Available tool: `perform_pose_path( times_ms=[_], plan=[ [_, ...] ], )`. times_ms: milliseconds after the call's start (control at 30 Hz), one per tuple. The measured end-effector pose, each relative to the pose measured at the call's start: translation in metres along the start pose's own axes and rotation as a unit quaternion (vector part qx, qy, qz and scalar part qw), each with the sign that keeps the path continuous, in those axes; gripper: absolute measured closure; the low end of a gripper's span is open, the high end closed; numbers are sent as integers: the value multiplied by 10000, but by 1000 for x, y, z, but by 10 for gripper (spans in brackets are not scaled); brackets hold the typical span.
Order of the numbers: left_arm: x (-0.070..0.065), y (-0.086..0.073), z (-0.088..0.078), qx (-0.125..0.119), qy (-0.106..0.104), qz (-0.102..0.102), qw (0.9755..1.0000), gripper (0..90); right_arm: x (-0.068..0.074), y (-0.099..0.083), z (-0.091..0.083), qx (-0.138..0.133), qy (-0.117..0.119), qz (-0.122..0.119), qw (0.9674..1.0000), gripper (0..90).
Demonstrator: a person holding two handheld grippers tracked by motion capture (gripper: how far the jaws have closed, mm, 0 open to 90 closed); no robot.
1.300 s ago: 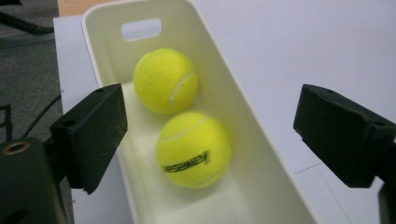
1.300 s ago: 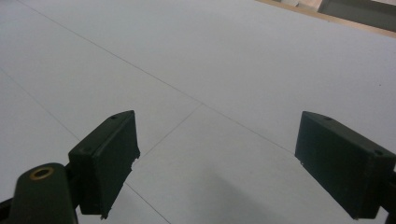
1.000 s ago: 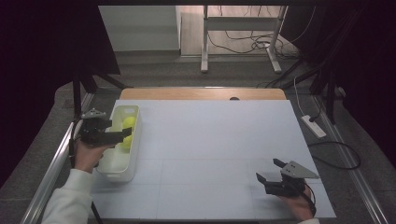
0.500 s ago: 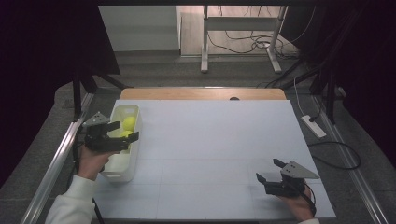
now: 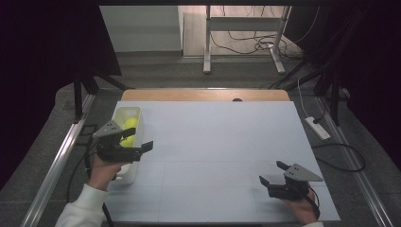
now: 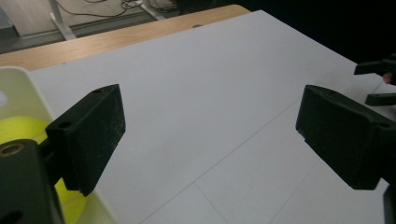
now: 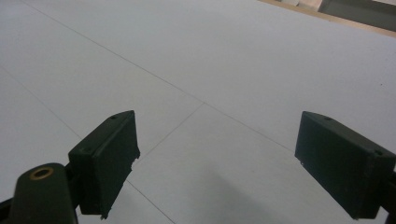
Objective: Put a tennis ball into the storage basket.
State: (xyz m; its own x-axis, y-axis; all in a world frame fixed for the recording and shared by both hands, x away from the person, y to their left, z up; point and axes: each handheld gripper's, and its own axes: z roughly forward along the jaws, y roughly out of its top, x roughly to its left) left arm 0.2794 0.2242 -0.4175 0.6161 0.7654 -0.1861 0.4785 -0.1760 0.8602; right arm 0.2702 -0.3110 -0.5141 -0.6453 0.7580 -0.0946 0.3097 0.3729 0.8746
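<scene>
Hovering wide-jawed over the white bin of unlabelled yellow balls, left gripper; right gripper wide, empty.

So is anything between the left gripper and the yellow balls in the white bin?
Nothing visible. The left gripper hangs open just above the white bin, and the yellow balls lie uncovered inside it.

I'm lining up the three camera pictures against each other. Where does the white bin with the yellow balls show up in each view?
High view: the white bin sits at the table's left edge, under the left gripper.
Left gripper view: its rim is at the far left, yellow ball inside.
Right gripper view: not in it.
Shared landmark: the seam lines on the white table.
</scene>
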Motion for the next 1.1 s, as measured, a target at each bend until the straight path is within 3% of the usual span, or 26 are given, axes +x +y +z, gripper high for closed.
perform_pose_path(
  times_ms=[300,533,800,867,1100],
  plan=[
    [-24,-5,10,26,-314,226,9992,95,0,0,-1,3,7,2,10000,130],
    [-38,-19,20,190,-412,354,9983,95,0,0,-1,-15,12,1,10000,130],
    [-55,-39,24,227,-408,478,9978,94,0,0,-1,-23,9,8,10000,130],
    [-57,-47,26,242,-435,409,9979,96,1,0,-2,-20,14,2,10000,130],
    [-61,-71,31,273,-324,464,9980,98,1,0,-2,-53,29,-8,10000,129]
  ],
)
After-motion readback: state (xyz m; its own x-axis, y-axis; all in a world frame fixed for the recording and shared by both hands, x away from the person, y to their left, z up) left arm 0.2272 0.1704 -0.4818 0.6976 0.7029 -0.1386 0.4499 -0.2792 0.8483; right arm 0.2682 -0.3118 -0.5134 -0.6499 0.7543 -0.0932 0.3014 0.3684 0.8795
